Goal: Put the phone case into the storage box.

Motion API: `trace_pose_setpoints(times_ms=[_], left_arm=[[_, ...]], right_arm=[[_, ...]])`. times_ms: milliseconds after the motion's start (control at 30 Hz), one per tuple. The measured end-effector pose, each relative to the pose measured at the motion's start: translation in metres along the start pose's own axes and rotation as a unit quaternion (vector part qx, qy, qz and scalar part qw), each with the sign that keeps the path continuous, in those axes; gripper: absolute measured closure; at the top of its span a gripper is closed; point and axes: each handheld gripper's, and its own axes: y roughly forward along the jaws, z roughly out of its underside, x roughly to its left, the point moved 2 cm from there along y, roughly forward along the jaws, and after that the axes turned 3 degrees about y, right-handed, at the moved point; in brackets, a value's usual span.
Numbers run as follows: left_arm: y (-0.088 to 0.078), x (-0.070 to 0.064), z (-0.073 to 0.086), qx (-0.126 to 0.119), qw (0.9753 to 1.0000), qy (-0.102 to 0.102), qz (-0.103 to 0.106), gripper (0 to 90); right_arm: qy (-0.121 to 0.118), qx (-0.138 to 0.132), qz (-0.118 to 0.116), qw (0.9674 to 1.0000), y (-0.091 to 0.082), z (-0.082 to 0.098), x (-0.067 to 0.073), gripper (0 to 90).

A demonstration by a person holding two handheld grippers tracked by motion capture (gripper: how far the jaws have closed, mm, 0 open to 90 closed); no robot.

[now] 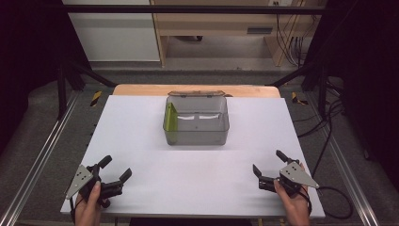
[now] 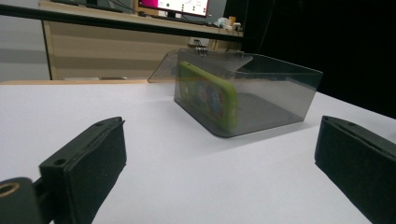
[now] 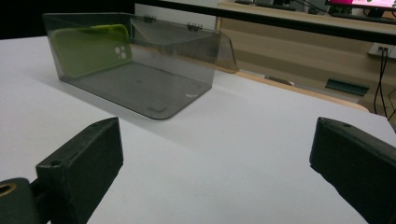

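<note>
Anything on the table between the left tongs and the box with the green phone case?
Nothing: bare white table separates the left tongs from the smoky clear box holding the green phone case, shown in the high and left gripper views.

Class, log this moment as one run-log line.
left tool: open, idle | right tool: open, idle | green phone case: upright inside box | lid: open

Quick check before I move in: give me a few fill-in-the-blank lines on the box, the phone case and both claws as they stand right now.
1. The green phone case stands on edge against the ____ wall of the smoky box, seen from the high view.
2. The box's hinged lid is ____.
3. The left claw and the right claw both have their jaws ____.

Missing words: left; open; open
</note>
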Motion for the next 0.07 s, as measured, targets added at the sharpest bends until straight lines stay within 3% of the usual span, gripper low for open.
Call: trace_pose_setpoints(times_ms=[67], left_arm=[[0.0007, 0.0001, 0.0002, 0.001, 1.0, -0.008, 0.001, 1.4]], right_arm=[[0.002, 0.001, 0.0, 1.0, 0.0014, 0.0009, 0.0004, 2.9]])
